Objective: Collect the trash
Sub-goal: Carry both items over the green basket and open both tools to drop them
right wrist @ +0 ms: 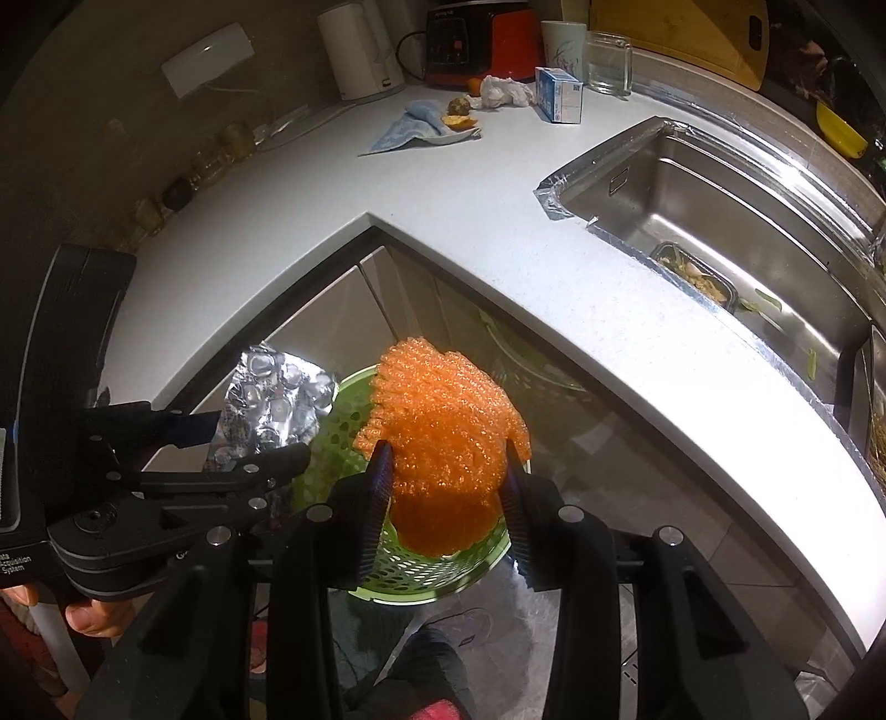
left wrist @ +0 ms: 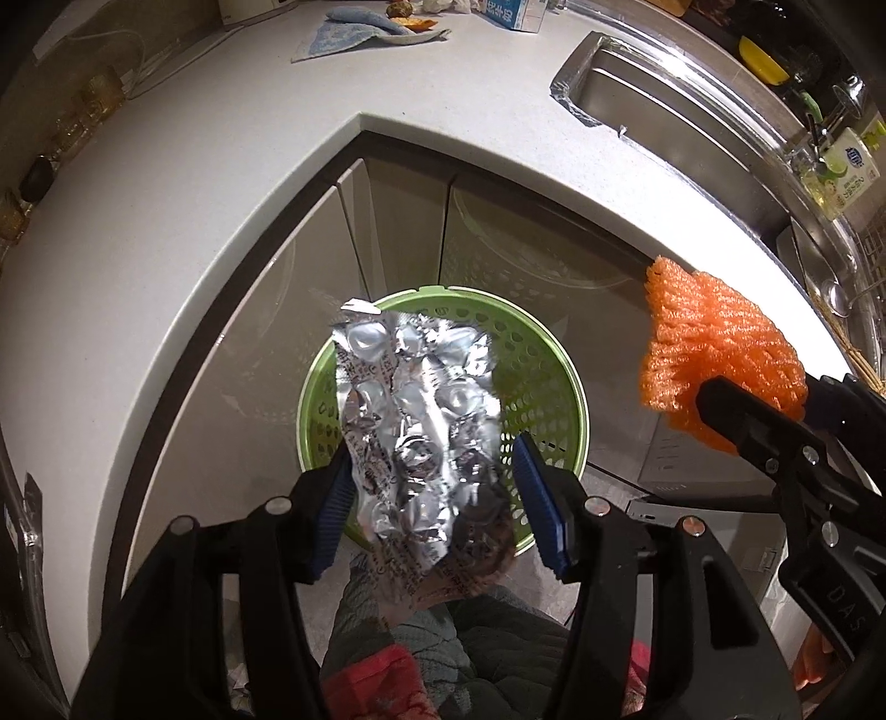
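A crumpled silver foil blister pack hangs between the blue pads of my left gripper, over a green perforated basket on the floor. Its left edge lies against the left pad, and a gap shows at the right pad, so the jaws stand open. My right gripper is shut on an orange foam fruit net, also above the basket. In the right wrist view the left gripper and foil sit to the left. In the left wrist view the net sits to the right.
A white L-shaped counter wraps around the basket, with grey cabinet doors below. A steel sink lies on the right. Far back are a blue cloth, fruit peel, a crumpled tissue, a milk carton and a kettle.
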### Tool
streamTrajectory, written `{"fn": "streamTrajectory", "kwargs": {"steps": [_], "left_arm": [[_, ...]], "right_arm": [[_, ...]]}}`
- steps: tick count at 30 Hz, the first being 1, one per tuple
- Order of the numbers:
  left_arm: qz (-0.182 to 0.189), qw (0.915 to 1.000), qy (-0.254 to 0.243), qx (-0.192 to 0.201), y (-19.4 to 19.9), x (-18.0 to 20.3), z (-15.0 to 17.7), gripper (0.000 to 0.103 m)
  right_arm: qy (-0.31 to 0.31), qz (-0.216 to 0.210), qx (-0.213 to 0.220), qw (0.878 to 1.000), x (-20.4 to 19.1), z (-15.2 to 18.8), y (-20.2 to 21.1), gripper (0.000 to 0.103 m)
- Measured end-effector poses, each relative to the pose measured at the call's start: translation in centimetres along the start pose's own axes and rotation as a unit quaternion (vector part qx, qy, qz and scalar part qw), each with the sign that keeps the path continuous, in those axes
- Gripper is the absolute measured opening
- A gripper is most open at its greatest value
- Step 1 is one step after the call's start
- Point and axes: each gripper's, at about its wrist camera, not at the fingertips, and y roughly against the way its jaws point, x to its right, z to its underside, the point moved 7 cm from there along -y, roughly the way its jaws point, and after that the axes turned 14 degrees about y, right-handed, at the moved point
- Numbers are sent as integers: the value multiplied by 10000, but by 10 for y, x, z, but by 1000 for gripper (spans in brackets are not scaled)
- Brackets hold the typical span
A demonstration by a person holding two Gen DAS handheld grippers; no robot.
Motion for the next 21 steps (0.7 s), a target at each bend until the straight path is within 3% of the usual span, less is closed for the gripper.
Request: {"fn": "streamTrajectory", "kwargs": {"steps": [2, 10, 21], "left_arm": [[-25, 10000, 25, -43, -6, -1, 0, 62], [-62, 9999, 82, -57, -12, -9, -6, 69], [-201, 9987, 204, 411, 21, -32, -22, 79]], "right_arm": [[1, -16, -7, 10000, 0, -1, -1, 40], [-39, -1, 19, 10000, 3, -5, -1, 40], [-28, -57, -65, 10000, -2, -6, -12, 43]]}}
